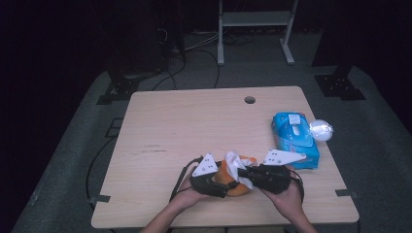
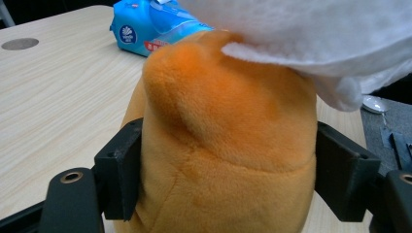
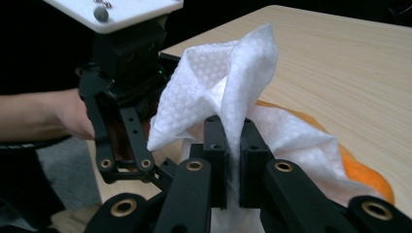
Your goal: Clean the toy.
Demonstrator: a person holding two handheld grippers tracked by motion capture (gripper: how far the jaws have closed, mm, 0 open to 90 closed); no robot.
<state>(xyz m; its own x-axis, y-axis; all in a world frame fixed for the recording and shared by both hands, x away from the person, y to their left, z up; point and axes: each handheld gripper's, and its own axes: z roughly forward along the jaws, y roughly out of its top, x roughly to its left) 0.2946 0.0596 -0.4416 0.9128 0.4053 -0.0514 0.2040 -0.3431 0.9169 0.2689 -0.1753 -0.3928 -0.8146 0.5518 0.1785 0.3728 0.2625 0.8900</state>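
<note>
Blue wipes pack [image 1: 295, 140] beside plush [image 1: 232, 180]

Object count, counter scene
1 orange plush toy [image 1: 228, 175], 1 white wet wipe [image 1: 236, 164], 1 blue wipes pack [image 1: 295, 140], 1 crumpled wipe ball [image 1: 321, 130], 2 grippers: left gripper [image 1: 224, 186], right gripper [image 1: 244, 173].

The far and left stretches of the pale wooden table [image 1: 170, 126] lie open. To the right, a blue wet-wipe packet [image 1: 295, 139] and a crumpled clear plastic ball [image 1: 321, 130] (at the table's edge) block passage; a small round hole [image 1: 249, 100] sits far.
</note>
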